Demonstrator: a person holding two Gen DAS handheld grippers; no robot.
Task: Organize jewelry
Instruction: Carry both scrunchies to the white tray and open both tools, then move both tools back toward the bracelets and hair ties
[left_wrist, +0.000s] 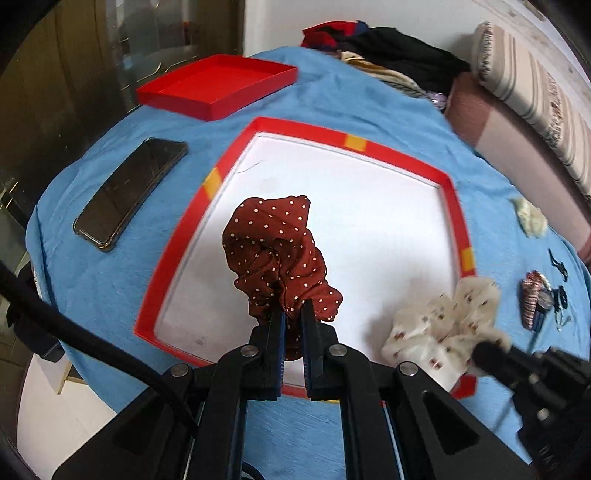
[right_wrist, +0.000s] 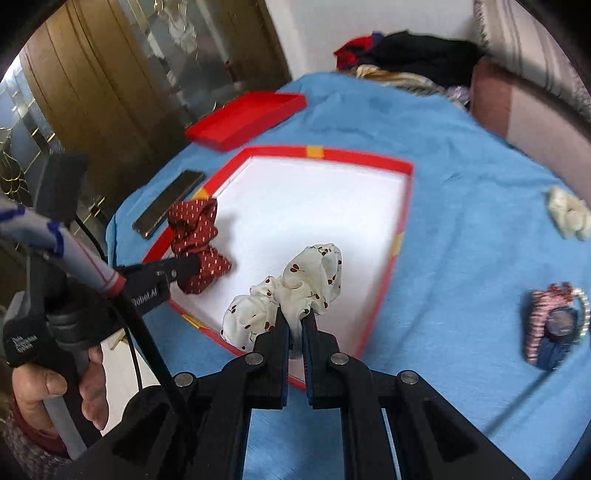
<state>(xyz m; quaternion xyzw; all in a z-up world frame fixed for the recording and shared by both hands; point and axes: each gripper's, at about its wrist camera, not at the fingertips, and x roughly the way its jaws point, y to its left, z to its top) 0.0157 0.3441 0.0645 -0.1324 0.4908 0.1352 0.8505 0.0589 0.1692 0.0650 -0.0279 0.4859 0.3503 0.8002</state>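
Over the near edge of the red-rimmed box (left_wrist: 455, 206), left gripper (left_wrist: 292, 314) clamps the brown dotted scrunchie (left_wrist: 275, 254), right gripper (right_wrist: 295, 317) the cream scrunchie (right_wrist: 291, 291); carry step, next lower and release inside.

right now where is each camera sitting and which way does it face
Left wrist: on the left tool, looking down along it at the red-rimmed box; the tool clamps a brown dotted scrunchie.
Right wrist: on the right tool, same downward slant; it clamps a white cherry scrunchie, and the person's left hand shows.
Shared: box, phone, red lid.
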